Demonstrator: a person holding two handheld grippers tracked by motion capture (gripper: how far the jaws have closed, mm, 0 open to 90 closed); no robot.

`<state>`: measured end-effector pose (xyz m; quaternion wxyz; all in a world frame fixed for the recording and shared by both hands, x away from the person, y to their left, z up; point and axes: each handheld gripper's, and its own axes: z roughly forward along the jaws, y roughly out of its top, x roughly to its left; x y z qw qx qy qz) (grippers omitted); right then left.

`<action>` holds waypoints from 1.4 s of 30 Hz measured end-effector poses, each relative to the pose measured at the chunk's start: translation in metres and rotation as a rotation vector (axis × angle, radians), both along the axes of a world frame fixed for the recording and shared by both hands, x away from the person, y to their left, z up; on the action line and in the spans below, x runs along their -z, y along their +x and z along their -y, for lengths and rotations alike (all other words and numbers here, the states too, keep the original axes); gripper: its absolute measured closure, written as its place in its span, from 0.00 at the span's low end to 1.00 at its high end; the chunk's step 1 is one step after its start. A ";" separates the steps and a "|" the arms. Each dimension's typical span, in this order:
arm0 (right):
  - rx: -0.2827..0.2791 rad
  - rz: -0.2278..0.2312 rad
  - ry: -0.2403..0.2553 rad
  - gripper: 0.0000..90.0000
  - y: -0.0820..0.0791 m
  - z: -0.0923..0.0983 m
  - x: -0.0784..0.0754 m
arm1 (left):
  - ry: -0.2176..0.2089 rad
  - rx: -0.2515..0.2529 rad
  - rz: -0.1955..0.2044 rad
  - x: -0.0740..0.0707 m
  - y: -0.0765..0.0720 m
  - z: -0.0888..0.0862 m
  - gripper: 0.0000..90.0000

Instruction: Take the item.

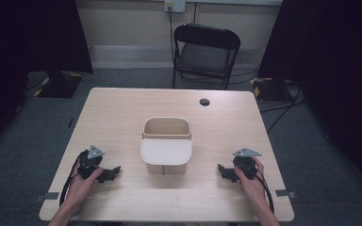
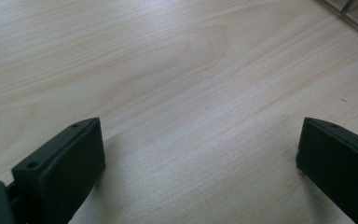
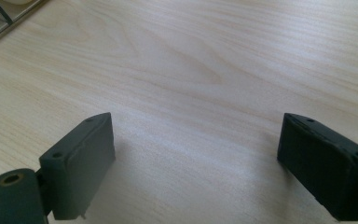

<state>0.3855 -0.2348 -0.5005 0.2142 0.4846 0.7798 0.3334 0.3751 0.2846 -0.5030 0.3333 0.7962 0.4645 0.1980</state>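
Left gripper (image 1: 113,173) and right gripper (image 1: 221,170), jaws wide apart.

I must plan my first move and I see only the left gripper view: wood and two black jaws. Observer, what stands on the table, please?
Observer: A beige bin stands at the middle of the table, between the two grippers.
Operator: Is something inside this bin?
Observer: The part of its inside that the high view shows looks empty; a flat lid-like piece covers its near half.
Operator: Where is my left gripper compared with it?
Observer: Left of the bin and a little nearer to the person, jaws pointing toward the bin, apart from it.
Operator: And the right gripper?
Observer: It mirrors the left on the other side, jaws open, nothing between them.
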 end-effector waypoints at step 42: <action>0.000 0.000 0.000 0.12 0.000 0.000 0.000 | -0.096 0.125 0.105 -0.025 -0.015 0.018 0.19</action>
